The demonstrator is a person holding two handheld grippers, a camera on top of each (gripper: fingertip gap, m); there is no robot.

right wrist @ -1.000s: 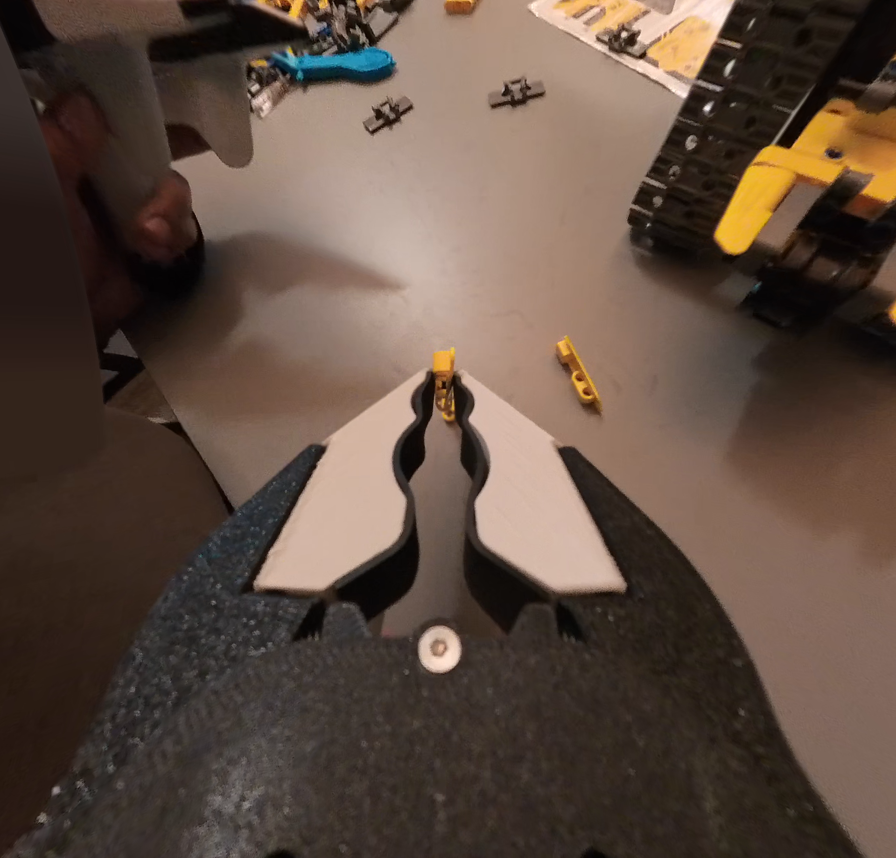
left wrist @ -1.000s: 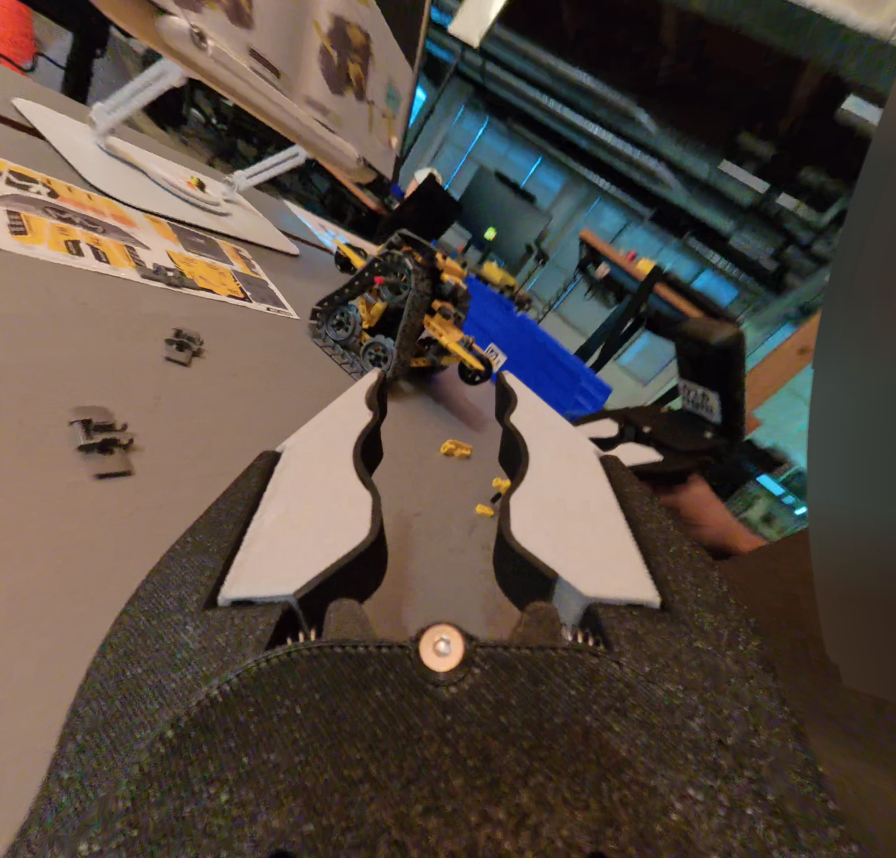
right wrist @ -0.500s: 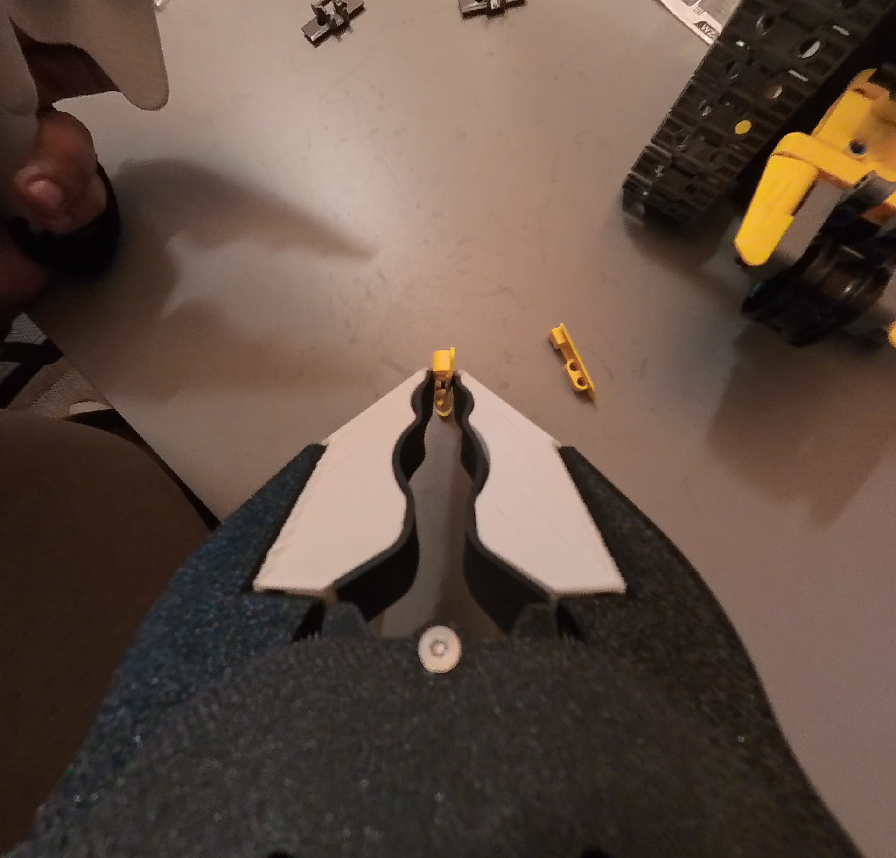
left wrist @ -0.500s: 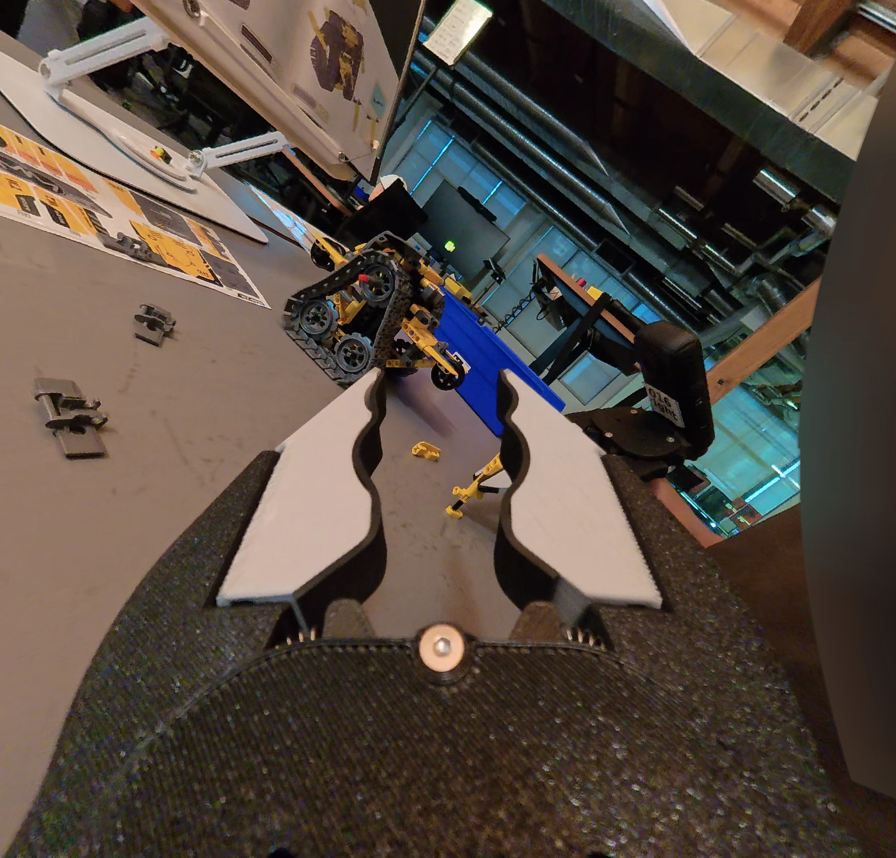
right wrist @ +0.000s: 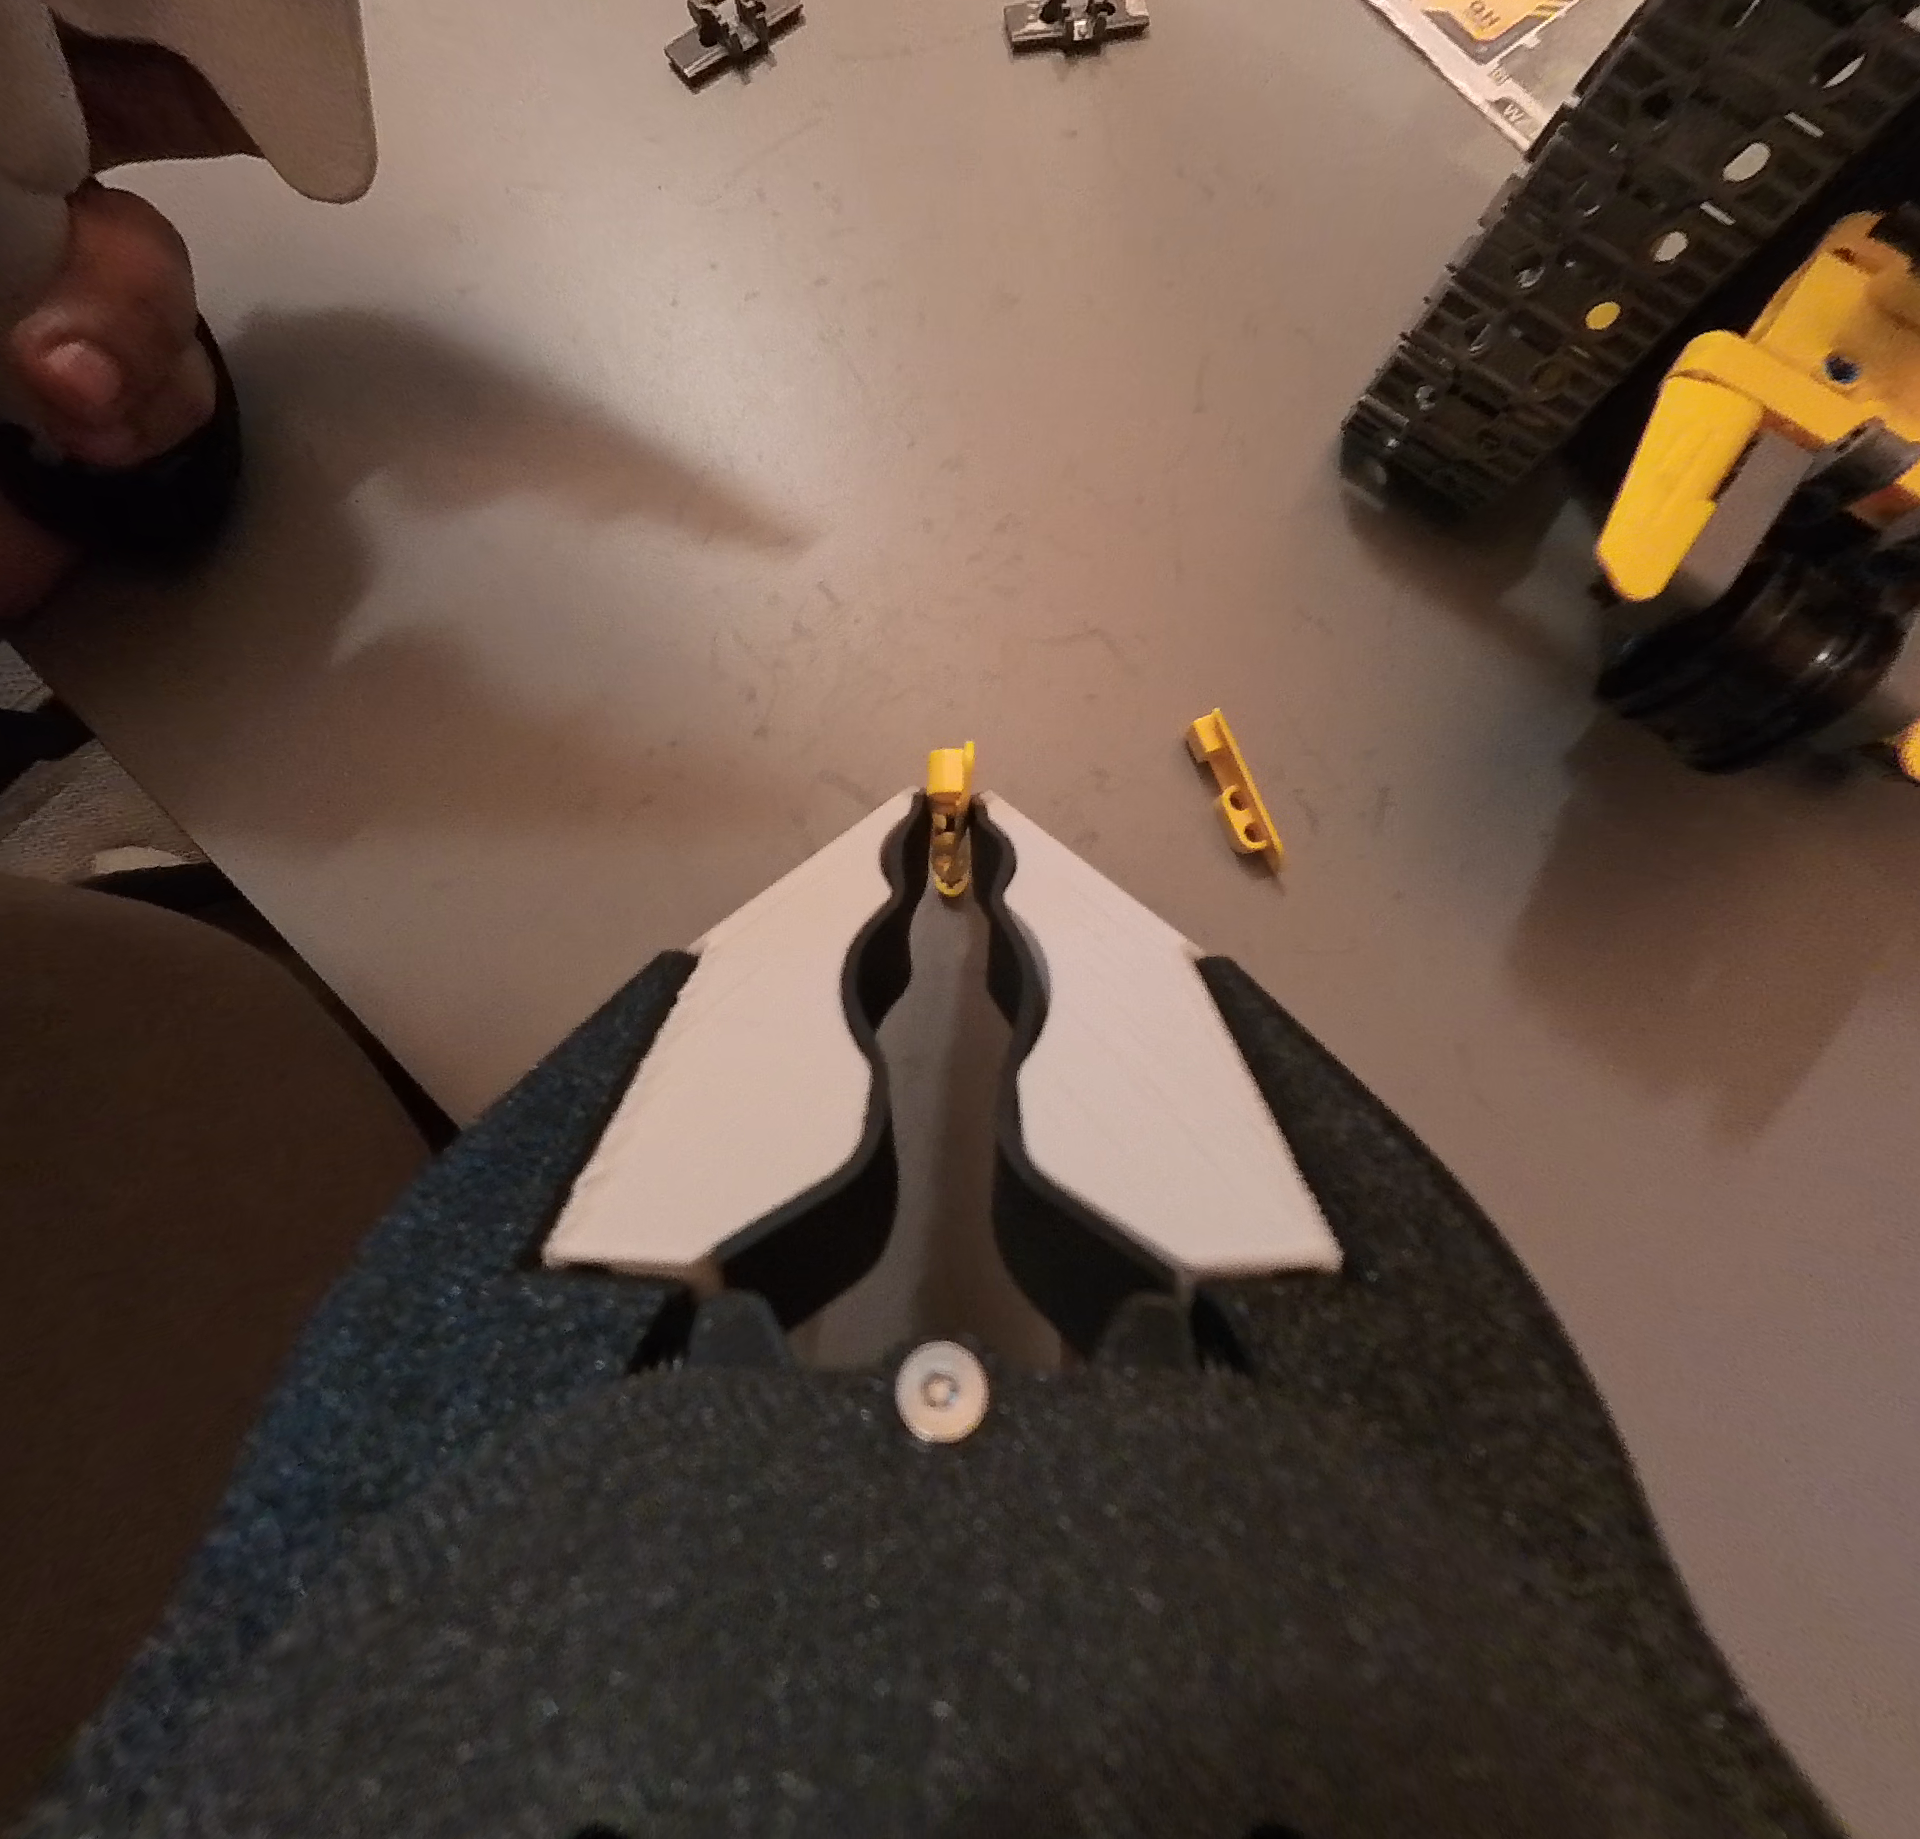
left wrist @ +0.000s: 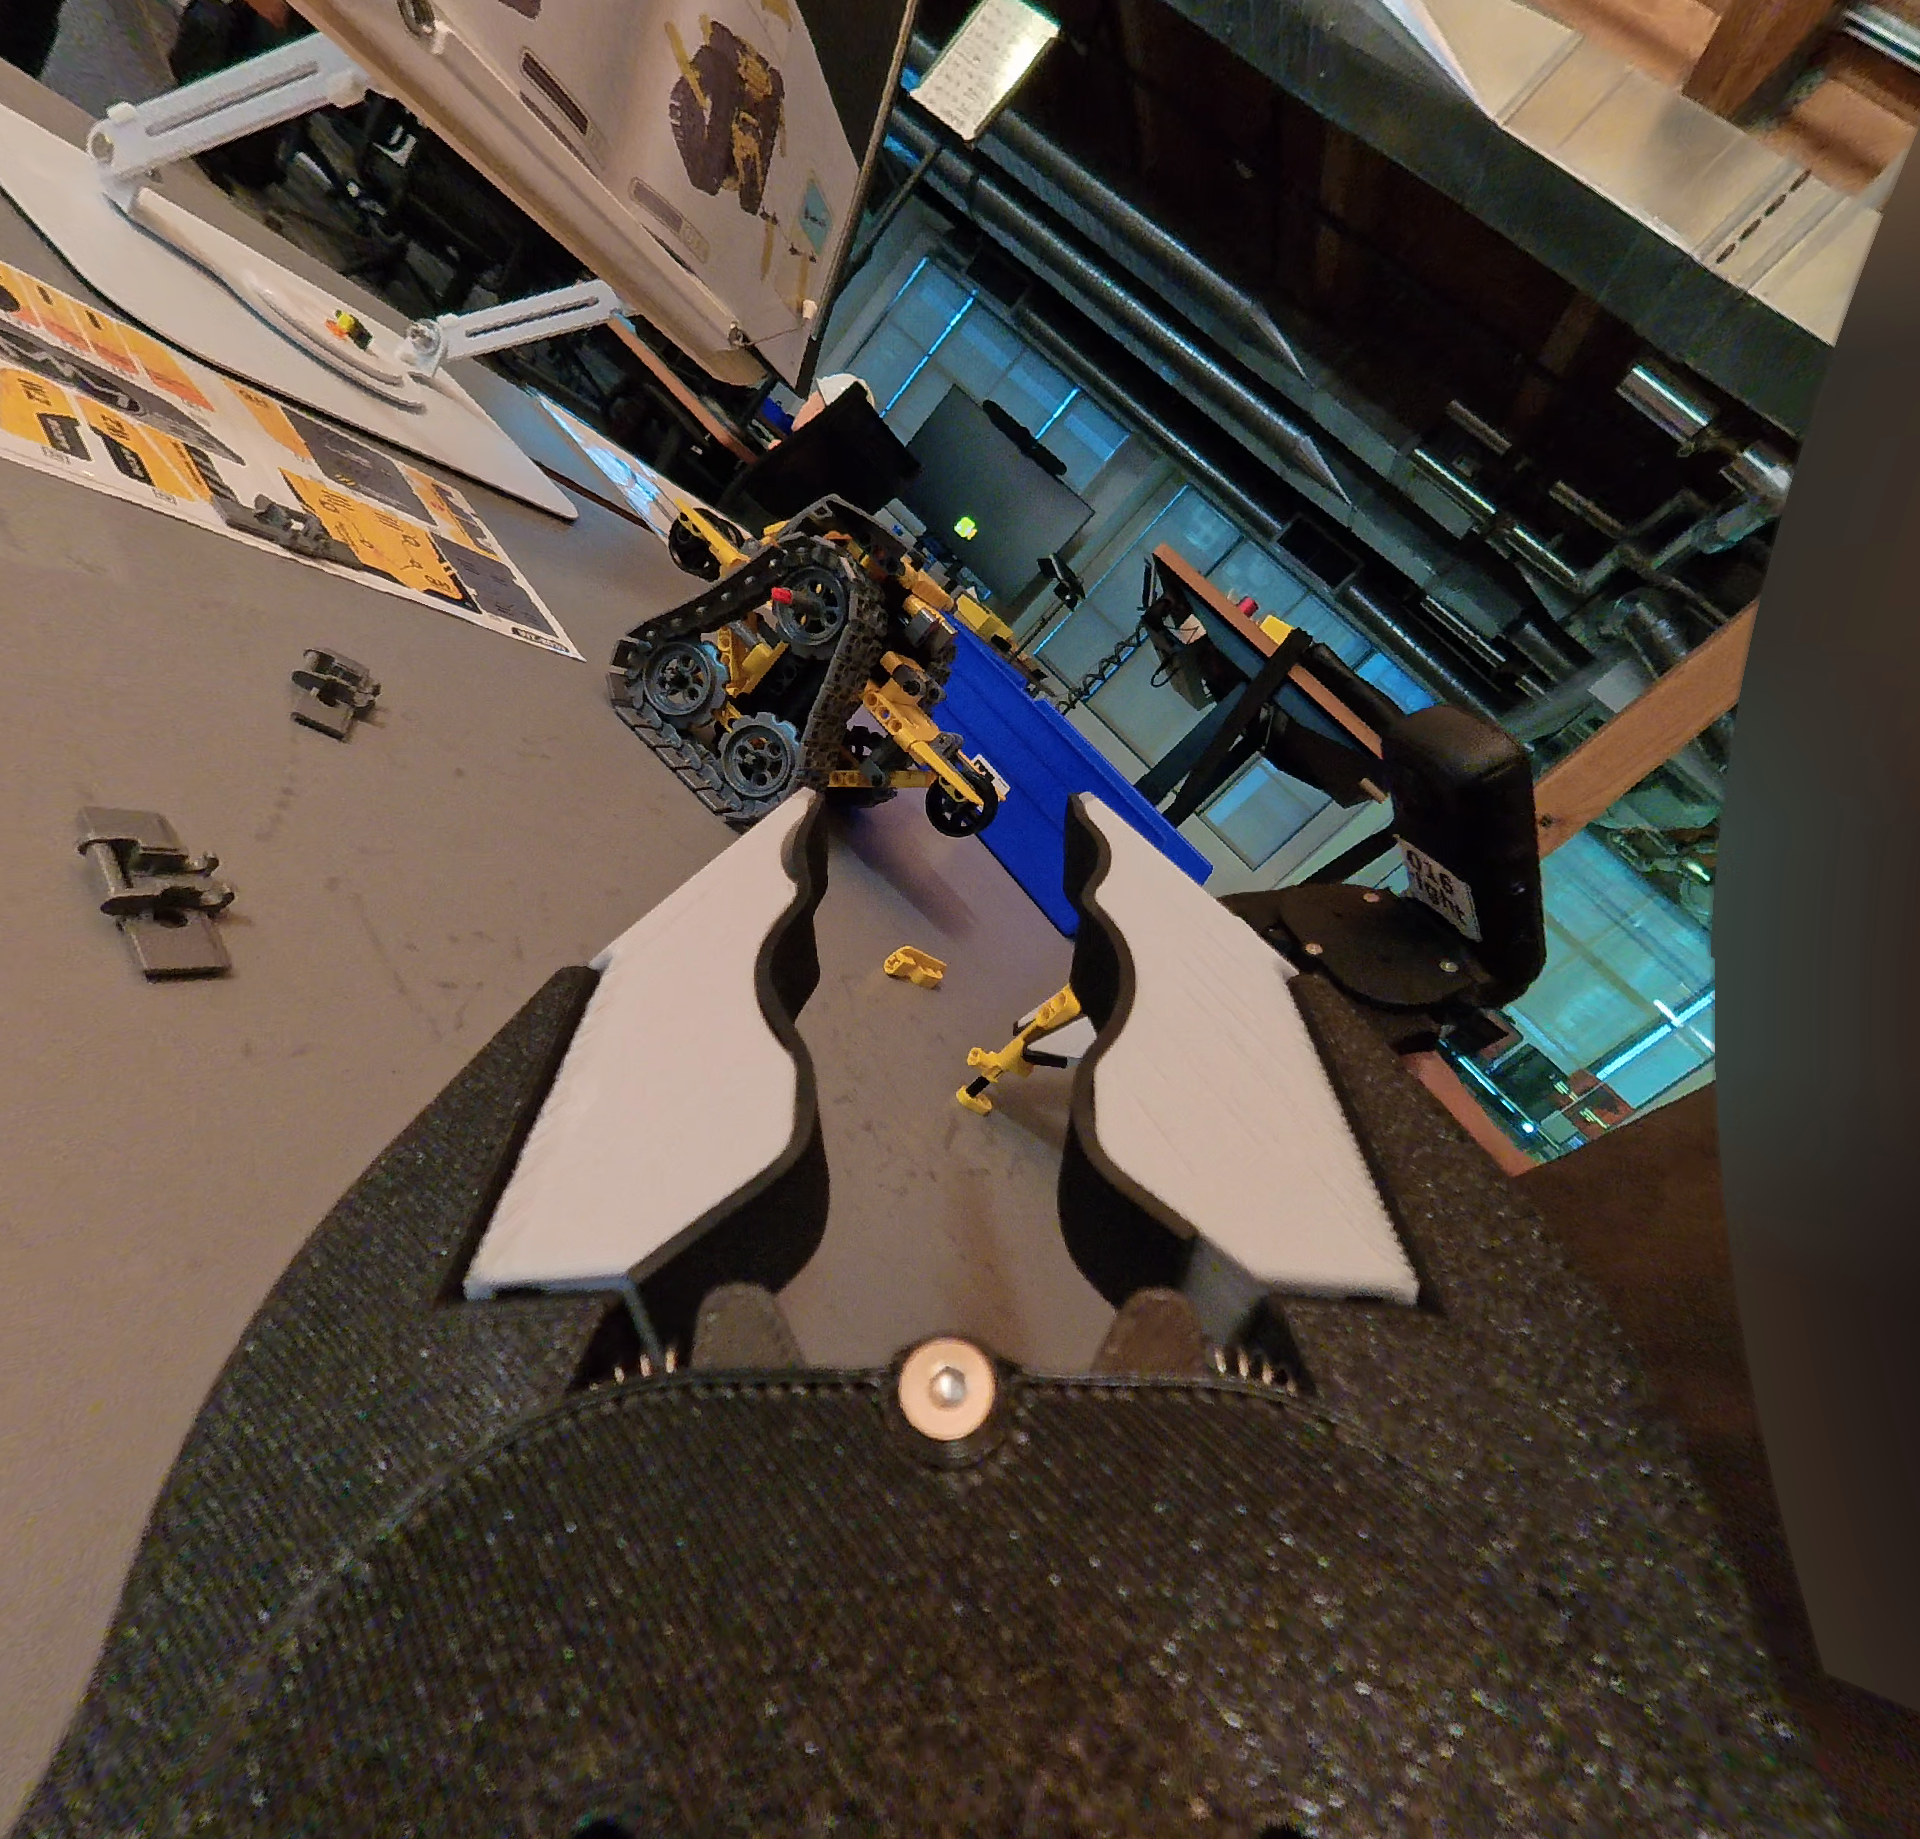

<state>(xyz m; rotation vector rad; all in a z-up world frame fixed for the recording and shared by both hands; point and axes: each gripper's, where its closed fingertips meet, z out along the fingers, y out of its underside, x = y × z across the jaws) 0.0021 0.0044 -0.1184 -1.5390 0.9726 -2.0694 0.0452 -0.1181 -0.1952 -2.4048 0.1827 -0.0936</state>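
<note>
My right gripper (right wrist: 951,802) is shut on a small yellow brick piece (right wrist: 948,781) and holds it just above the grey table (right wrist: 935,335). That piece also shows in the left wrist view (left wrist: 1013,1046), between my left fingers. A second loose yellow piece (right wrist: 1236,802) lies to its right, and also shows in the left wrist view (left wrist: 914,965). My left gripper (left wrist: 943,813) is open and empty, pointing at a black and yellow tracked model vehicle (left wrist: 769,677), which also shows in the right wrist view (right wrist: 1662,283). The right gripper's black body (left wrist: 1455,854) is at the right.
Grey track links (left wrist: 156,885) (left wrist: 332,688) lie on the table at the left; two also show in the right wrist view (right wrist: 732,28) (right wrist: 1075,13). A printed instruction sheet (left wrist: 260,470), a booklet on a white stand (left wrist: 582,75) and a blue bin (left wrist: 1018,750) stand farther off. A hand (right wrist: 94,355) holds the left gripper. Spacing between my two grippers at the tips: around 15 centimeters.
My left gripper has tilted upward, staying open. In its view the yellow piece held by my right gripper now stands higher off the table. The right gripper stays shut and has shifted slightly.
</note>
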